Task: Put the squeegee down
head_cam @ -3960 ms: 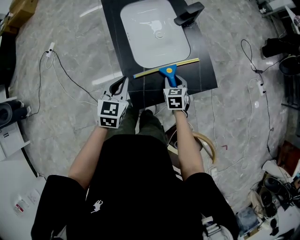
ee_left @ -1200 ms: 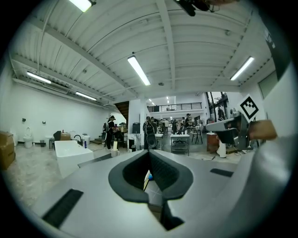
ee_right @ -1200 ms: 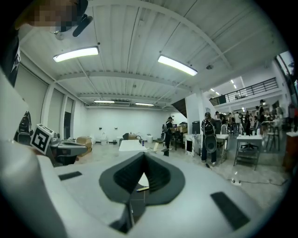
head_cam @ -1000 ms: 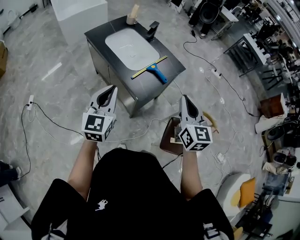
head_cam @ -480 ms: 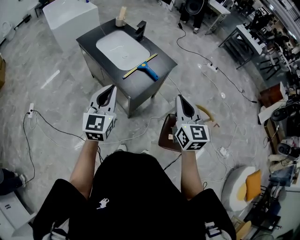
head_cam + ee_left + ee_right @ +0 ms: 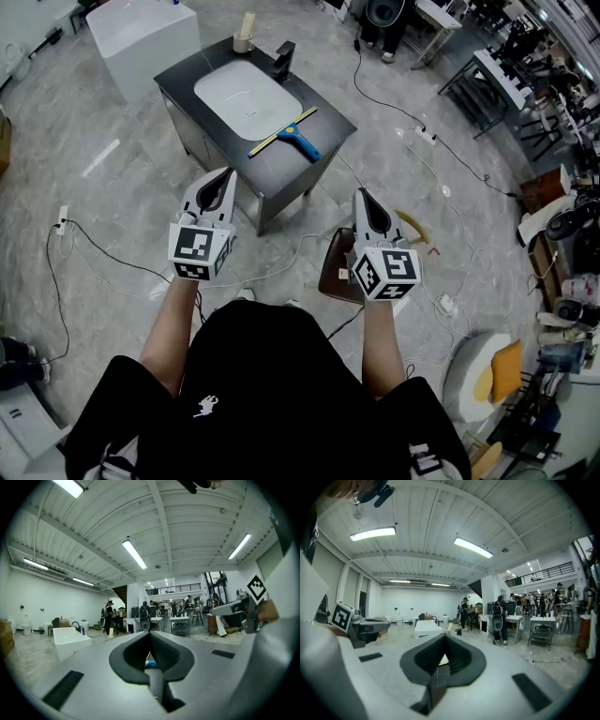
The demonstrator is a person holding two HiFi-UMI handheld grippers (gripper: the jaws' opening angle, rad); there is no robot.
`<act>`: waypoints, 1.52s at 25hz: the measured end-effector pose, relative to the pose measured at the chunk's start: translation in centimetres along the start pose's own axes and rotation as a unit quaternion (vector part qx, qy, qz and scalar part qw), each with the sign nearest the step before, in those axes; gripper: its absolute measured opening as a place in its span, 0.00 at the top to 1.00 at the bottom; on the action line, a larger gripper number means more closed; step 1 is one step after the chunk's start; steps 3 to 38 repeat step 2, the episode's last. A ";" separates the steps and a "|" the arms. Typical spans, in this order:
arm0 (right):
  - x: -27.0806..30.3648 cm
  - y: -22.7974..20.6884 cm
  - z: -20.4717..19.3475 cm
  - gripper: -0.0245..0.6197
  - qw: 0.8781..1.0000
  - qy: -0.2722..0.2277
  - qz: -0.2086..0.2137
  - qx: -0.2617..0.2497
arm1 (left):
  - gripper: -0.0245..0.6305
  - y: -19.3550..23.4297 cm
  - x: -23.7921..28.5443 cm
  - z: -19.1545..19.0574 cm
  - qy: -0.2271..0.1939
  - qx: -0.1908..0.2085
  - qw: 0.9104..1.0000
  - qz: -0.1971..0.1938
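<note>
Seen from the head camera looking steeply down, a person in a black top holds both arms forward over a grey marble floor [image 6: 112,216], a tool in each hand. The left tool [image 6: 225,174] and the right tool [image 6: 363,195] point away from the body, level with each other and well apart, each carrying a cube with square black-and-white markers at its near end. Farther off, beyond both tools, stands a dark desk [image 6: 323,117] with a white sink basin [image 6: 246,89] set into its top and a black faucet [image 6: 282,60] at the basin's far right. The squeegee [image 6: 285,132] lies flat on the desk top just beside the basin's near right edge, its yellow blade along the basin and its blue handle pointing toward the desk's right corner; neither tool touches it. A white box [image 6: 141,33] stands on the floor to the far left of the desk, and cables trail across the floor. In the left gripper view, the left tool's jaws are clenched tip to tip with nothing between them, and a small patch of blue shows through the gap behind the tips. In the right gripper view, the right tool's jaws are likewise clenched together and empty, with the left tool visible at the left edge.
</note>
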State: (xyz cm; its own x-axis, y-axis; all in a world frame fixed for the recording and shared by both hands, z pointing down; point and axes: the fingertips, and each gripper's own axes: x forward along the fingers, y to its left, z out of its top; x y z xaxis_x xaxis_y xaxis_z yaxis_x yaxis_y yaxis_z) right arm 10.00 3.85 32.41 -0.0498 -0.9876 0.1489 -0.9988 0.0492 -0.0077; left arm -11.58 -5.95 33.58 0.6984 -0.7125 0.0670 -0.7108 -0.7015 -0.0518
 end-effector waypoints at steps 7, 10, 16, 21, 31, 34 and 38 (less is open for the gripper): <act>0.2 0.3 -0.1 0.96 1.000 0.001 -0.001 -0.002 | 0.96 0.3 0.0 -0.2 0.000 -0.001 1.000 -0.001; 0.2 0.3 -0.1 0.96 1.000 0.001 -0.001 -0.002 | 0.96 0.3 0.0 -0.2 0.000 -0.001 1.000 -0.001; 0.2 0.3 -0.1 0.96 1.000 0.001 -0.001 -0.002 | 0.96 0.3 0.0 -0.2 0.000 -0.001 1.000 -0.001; 0.2 0.3 -0.1 0.96 1.000 0.001 -0.001 -0.002 | 0.96 0.3 0.0 -0.2 0.000 -0.001 1.000 -0.001; 0.2 0.3 -0.1 0.96 1.000 0.001 -0.001 -0.002 | 0.96 0.3 0.0 -0.2 0.000 -0.001 1.000 -0.001; 0.2 0.3 -0.1 0.96 1.000 0.001 -0.001 -0.002 | 0.96 0.3 0.0 -0.2 0.000 -0.001 1.000 -0.001; 0.2 0.3 -0.1 0.96 1.000 0.001 -0.001 -0.002 | 0.96 0.3 0.0 -0.2 0.000 -0.001 1.000 -0.001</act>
